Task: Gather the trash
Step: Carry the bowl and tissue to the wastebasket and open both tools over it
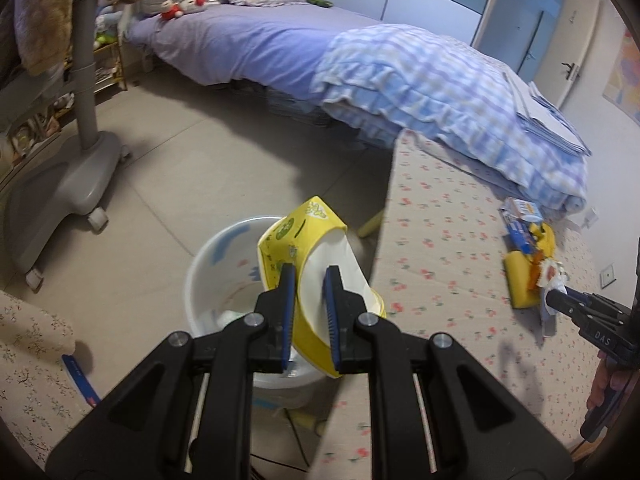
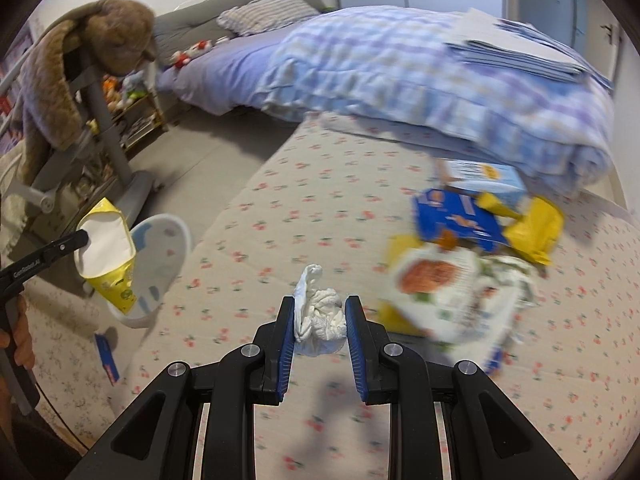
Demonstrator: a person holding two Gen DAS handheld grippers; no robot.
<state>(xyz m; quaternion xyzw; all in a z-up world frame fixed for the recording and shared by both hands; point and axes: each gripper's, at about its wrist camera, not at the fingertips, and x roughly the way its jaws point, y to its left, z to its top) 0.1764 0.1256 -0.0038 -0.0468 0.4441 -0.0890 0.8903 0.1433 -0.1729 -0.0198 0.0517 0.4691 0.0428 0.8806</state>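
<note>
My left gripper (image 1: 311,280) is shut on a crushed yellow carton (image 1: 296,236) and holds it over the white trash bin (image 1: 212,272) on the floor. The carton (image 2: 106,252) and bin (image 2: 168,248) also show at the left of the right wrist view. My right gripper (image 2: 320,312) is shut on a crumpled white tissue (image 2: 320,316) just above the flowered mattress (image 2: 320,200). A pile of trash (image 2: 472,248) lies to its right: blue packets, a yellow bag, a white wrapper. The same pile (image 1: 528,264) shows in the left wrist view.
A bed with a purple sheet and checked quilt (image 1: 420,80) stands behind the mattress. A grey wheeled chair base (image 1: 68,176) stands on the floor at left, with a brown plush toy (image 2: 80,60) hung on it. A blue wrapper (image 2: 106,356) lies on the floor.
</note>
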